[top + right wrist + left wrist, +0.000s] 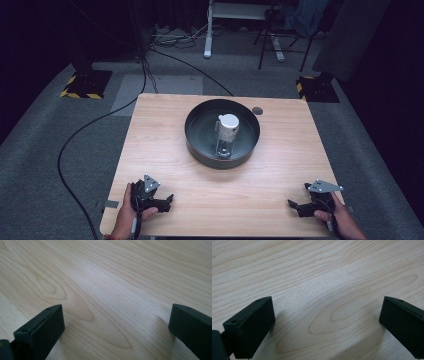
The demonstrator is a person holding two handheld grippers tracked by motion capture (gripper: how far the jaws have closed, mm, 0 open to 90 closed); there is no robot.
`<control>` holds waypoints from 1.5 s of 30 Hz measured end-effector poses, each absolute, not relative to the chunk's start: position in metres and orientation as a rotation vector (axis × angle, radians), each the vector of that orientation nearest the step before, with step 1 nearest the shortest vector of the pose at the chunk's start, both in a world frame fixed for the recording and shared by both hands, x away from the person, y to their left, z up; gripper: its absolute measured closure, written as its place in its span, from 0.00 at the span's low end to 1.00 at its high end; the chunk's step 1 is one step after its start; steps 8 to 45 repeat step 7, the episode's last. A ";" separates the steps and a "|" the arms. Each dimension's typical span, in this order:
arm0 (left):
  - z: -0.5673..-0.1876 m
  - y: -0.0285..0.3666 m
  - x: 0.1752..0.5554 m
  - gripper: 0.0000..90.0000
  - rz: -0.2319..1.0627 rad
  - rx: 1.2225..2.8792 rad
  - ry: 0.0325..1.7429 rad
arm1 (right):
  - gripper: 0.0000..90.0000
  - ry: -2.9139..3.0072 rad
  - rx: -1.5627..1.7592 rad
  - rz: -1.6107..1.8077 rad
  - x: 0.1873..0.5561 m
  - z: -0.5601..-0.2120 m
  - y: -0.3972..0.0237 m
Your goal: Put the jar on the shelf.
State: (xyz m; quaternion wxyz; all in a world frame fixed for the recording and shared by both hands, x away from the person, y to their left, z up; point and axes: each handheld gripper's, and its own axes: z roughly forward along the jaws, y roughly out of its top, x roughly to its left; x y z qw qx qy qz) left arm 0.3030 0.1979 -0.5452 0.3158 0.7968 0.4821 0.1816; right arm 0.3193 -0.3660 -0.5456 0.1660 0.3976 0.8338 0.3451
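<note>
A round black pan (195, 142) sits on the wooden table (160, 150), back of centre. Inside it stands a clear glass container with a white lid (228, 129). My left gripper (167, 202) rests at the table's front left corner, held by a hand, open with nothing between its jaws. At the front right, my right gripper (295, 206) is open too and empty. In both gripper views the black jaws stand wide apart over bare wood, the left gripper (327, 322) and the right gripper (116, 325) low over the tabletop.
A small dark round mark (257, 110) lies on the table behind the pan. Black cables (75, 140) run across the grey carpet at left. Chair and desk legs (270, 45) stand beyond the table. Yellow-striped bases (82, 85) flank the far corners.
</note>
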 end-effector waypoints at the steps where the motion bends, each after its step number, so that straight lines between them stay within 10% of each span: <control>1: -0.545 0.198 0.303 0.00 0.478 2.098 1.269 | 0.00 2.374 1.132 0.983 0.319 -0.546 -0.366; 45: -0.545 0.198 0.303 0.00 0.477 2.099 1.268 | 0.00 2.374 1.132 0.983 0.319 -0.546 -0.366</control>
